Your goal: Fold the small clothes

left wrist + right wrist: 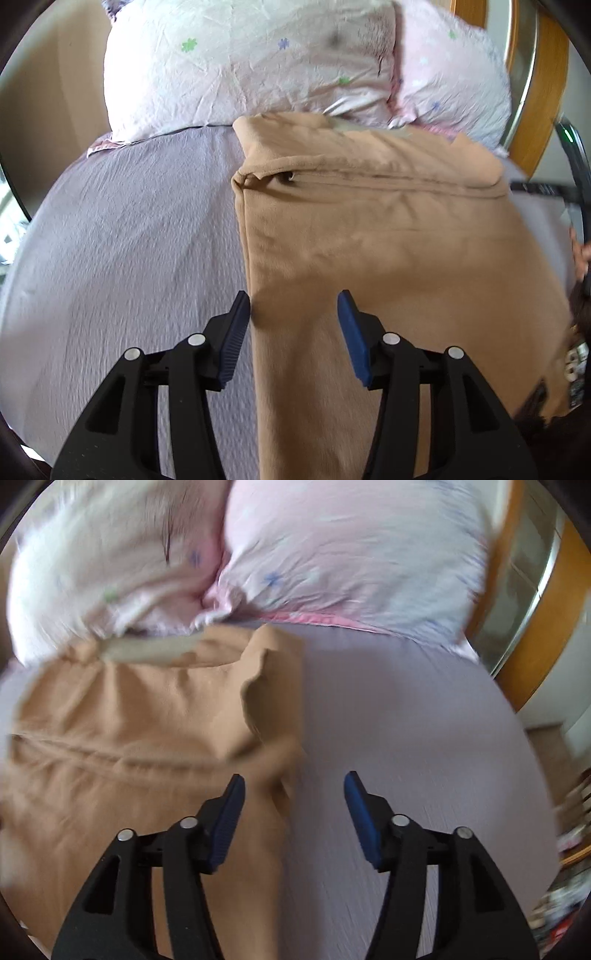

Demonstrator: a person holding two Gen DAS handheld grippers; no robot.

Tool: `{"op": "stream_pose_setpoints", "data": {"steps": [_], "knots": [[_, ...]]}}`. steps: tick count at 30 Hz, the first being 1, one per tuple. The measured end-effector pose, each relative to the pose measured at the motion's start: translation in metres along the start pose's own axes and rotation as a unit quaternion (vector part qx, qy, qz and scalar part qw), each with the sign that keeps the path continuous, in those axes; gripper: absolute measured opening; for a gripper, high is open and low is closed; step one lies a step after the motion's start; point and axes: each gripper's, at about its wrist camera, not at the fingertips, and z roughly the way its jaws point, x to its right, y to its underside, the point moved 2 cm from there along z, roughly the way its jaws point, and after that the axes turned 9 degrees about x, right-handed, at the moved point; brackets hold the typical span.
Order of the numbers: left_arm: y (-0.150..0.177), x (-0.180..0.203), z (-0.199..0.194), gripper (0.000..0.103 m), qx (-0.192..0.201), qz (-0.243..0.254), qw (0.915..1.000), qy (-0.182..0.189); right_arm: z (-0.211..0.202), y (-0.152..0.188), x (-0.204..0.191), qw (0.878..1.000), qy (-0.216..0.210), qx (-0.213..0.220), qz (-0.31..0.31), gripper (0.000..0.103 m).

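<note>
A tan garment (369, 236) lies partly folded on the lilac bed sheet (129, 240), its far part doubled over with a seam line across. My left gripper (293, 306) is open and empty, its fingers straddling the garment's left edge. In the right wrist view the same tan garment (140, 731) lies at the left, with a rumpled flap at its right edge. My right gripper (293, 786) is open and empty above that right edge, with the sheet (406, 738) under its right finger. This view is motion-blurred.
Two pale pink flowered pillows (240, 62) (351, 554) lie at the head of the bed just beyond the garment. A wooden headboard frame (554, 74) (535, 646) stands at the right. Clutter shows on the floor at the far right (569, 849).
</note>
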Motion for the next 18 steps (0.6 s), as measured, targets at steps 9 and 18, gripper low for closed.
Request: {"op": "stream_pose_setpoints", "data": {"steps": [9,18], "knots": [[0.054,-0.048,-0.103,0.070,0.045,-0.112,0.9641,0.237,-0.126,0.125,0.059,0.950,-0.299,0.007,0.092,0.091],[0.126,-0.060,-0.101,0.075,-0.016,-0.151,0.9556,0.253,-0.047,0.211,0.052,0.918,-0.340,-0.137,0.151,0.091]]}}
